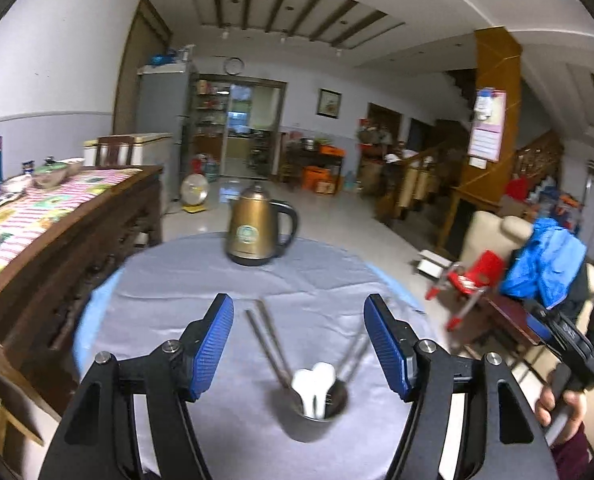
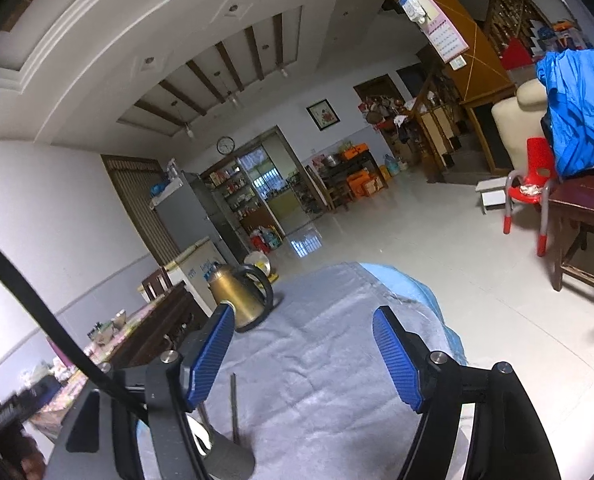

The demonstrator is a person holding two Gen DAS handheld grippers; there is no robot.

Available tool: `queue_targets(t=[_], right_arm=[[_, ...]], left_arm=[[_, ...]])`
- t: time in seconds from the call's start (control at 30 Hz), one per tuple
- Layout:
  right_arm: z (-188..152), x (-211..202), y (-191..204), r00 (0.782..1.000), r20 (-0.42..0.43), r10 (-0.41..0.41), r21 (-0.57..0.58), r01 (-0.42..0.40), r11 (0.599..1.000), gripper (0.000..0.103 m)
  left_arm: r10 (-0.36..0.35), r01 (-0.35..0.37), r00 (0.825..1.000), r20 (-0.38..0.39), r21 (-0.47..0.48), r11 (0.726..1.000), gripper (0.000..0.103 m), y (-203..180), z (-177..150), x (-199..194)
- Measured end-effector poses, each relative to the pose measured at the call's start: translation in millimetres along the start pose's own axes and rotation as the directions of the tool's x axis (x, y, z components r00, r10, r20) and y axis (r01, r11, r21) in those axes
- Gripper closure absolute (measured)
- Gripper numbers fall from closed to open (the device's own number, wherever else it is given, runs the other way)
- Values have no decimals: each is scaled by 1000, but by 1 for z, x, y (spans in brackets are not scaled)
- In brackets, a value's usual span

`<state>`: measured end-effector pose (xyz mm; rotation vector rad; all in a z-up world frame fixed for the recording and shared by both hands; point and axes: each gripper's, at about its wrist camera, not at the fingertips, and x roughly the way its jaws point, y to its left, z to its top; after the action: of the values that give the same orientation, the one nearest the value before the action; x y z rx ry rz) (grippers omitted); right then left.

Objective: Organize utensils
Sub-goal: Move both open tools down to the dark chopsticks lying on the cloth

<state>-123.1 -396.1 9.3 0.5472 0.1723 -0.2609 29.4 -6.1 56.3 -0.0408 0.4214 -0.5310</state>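
Note:
A dark metal cup (image 1: 317, 416) stands on the grey-clothed round table (image 1: 177, 280), near the camera. It holds a white spoon (image 1: 315, 376), a pair of metal chopsticks (image 1: 267, 336) leaning left, and more metal utensils (image 1: 353, 356) leaning right. My left gripper (image 1: 299, 300) is open, its blue pads either side of the cup and clear of it. In the right wrist view the cup (image 2: 227, 456) sits low at left, partly hidden behind the left finger, with a chopstick (image 2: 234, 404) rising from it. My right gripper (image 2: 304, 310) is open and holds nothing.
A gold kettle (image 1: 257, 228) with a black handle stands at the table's far side. A wooden sideboard (image 1: 69, 240) with a striped cloth flanks the table on the left. A red plastic chair (image 2: 533, 184) and a dark wooden table (image 2: 589, 200) stand to the right.

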Motion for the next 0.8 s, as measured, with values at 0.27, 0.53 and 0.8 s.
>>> queue_targets(t=[0.27,0.53,0.8], right_arm=[[-13,32,-32,995,-98,-27,53,32,998,28],[-18,46,-42,990,-139,-17,65,27,998,28],[-18,89,26,967,-244,74,-73,-95,993,28]], left_arm=[[25,-26,999,-37,-34,999,34,-5,0,32],[52,-54,997,-64,-37,998,34,0,-1,42],[137,-157,976,-167,-109,982,34,51,-6,66]])
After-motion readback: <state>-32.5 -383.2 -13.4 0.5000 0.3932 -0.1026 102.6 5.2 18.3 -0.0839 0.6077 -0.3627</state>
